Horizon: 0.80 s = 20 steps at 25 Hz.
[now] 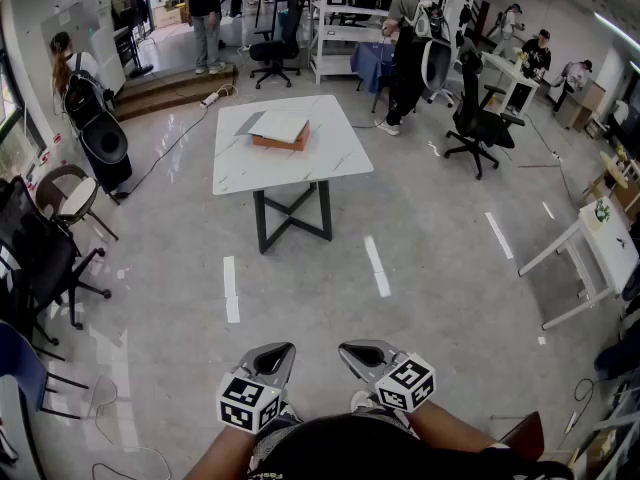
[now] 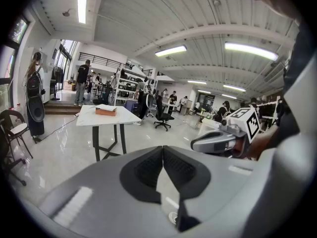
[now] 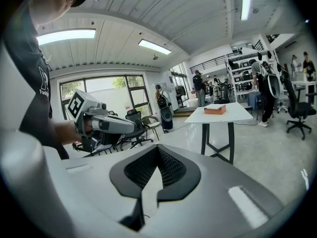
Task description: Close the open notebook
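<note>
The notebook [image 1: 278, 128] lies open on a white marble-top table [image 1: 330, 158] a few steps ahead, with pale pages over a brown cover. It shows small and far off in the left gripper view [image 2: 106, 110] and in the right gripper view [image 3: 215, 109]. My left gripper [image 1: 280, 351] and right gripper [image 1: 352, 350] hang side by side close to my body, well short of the table. Both are shut with nothing between the jaws. In its own view the left gripper [image 2: 162, 149] has its pads touching at the tip, and so does the right gripper [image 3: 157, 149].
Grey floor with white tape marks [image 1: 377, 265] lies between me and the table. Black chairs [image 1: 40, 258] stand at the left and an office chair [image 1: 478, 118] at the right. A white desk [image 1: 600, 253] is at the far right. People and shelving [image 1: 350, 18] are behind the table.
</note>
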Tool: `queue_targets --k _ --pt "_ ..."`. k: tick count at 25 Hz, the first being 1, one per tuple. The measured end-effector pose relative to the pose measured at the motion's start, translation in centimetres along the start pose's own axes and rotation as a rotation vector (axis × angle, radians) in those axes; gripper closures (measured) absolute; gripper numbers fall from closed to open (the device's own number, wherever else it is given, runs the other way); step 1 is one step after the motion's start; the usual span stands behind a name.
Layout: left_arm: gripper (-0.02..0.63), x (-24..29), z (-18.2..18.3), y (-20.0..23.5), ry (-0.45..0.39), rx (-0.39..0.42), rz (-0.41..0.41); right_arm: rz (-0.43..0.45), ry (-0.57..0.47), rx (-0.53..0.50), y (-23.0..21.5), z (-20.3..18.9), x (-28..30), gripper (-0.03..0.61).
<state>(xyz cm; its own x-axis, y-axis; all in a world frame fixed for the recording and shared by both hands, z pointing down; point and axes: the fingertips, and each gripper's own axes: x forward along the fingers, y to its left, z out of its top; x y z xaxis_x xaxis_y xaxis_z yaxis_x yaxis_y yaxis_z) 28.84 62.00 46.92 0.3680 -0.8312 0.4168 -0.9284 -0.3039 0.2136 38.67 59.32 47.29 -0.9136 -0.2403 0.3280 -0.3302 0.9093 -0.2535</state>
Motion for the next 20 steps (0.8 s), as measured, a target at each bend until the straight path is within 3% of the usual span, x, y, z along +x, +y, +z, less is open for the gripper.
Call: queue_targets --k 20 --pt "0.554 -0.3 -0.1 2.8 0.007 -0.034 -0.03 -0.012 -0.01 0.007 0.7 1.0 3.0 0.583"
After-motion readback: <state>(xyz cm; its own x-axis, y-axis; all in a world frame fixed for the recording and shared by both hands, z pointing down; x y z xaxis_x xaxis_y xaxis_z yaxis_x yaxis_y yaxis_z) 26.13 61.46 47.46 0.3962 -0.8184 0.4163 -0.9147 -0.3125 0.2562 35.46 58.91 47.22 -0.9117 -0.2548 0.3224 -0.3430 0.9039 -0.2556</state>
